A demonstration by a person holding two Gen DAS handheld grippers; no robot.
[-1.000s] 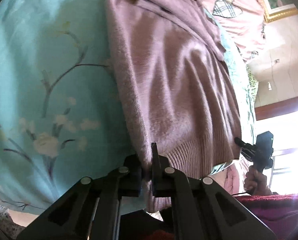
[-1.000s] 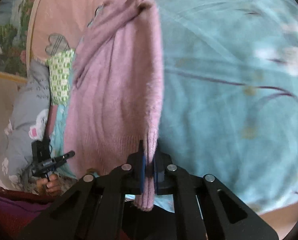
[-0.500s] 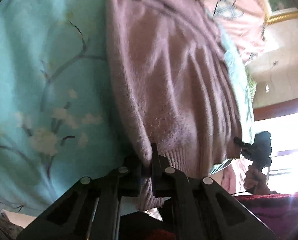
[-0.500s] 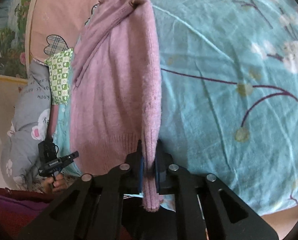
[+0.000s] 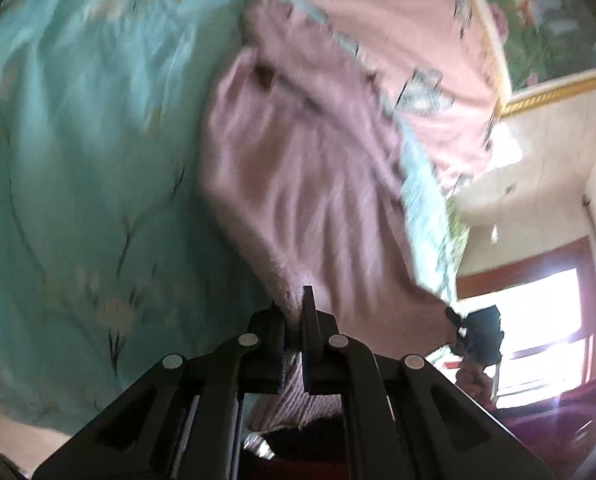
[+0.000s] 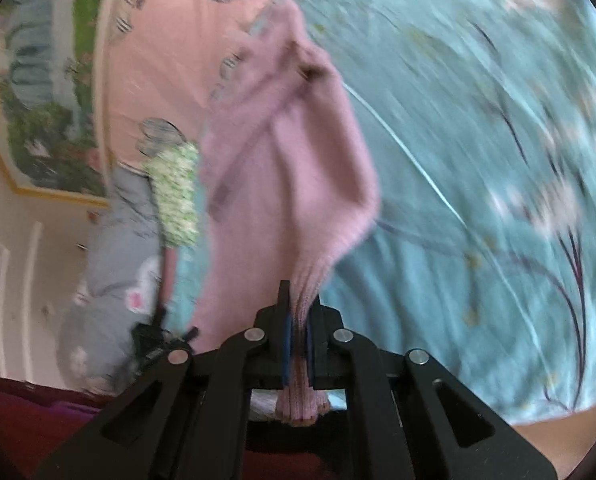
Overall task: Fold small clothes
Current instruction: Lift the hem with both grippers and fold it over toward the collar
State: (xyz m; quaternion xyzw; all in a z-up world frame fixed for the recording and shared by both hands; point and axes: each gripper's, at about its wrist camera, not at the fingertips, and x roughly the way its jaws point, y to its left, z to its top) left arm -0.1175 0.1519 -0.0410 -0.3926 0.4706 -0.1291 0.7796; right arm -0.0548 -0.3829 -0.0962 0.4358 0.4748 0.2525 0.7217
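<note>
The left gripper (image 5: 294, 316) has its black jaws pinched together on the ribbed hem of a mauve knitted sweater (image 5: 298, 168), at the hem's left corner. The right gripper (image 6: 298, 320), whose pads are blue, is clamped on the hem's other corner, and a short ribbed end of the knit hangs below its jaws. Between the two grips the hem is raised off the bed; the rest of the sweater slopes away and lies on the turquoise bedspread (image 5: 78, 160), with its far end toward the bed's head edge. The knit is soft and fuzzy, gathered into long folds that run from the hem to the far end. The bedspread is smooth cloth printed with dark branches and pale blossoms. A pink sheet (image 6: 158, 60) with checked heart shapes lies beyond the sweater, and beside it are a green patterned cloth (image 6: 176, 196) and a grey pillow (image 6: 110, 264). Both views are blurred.
</note>
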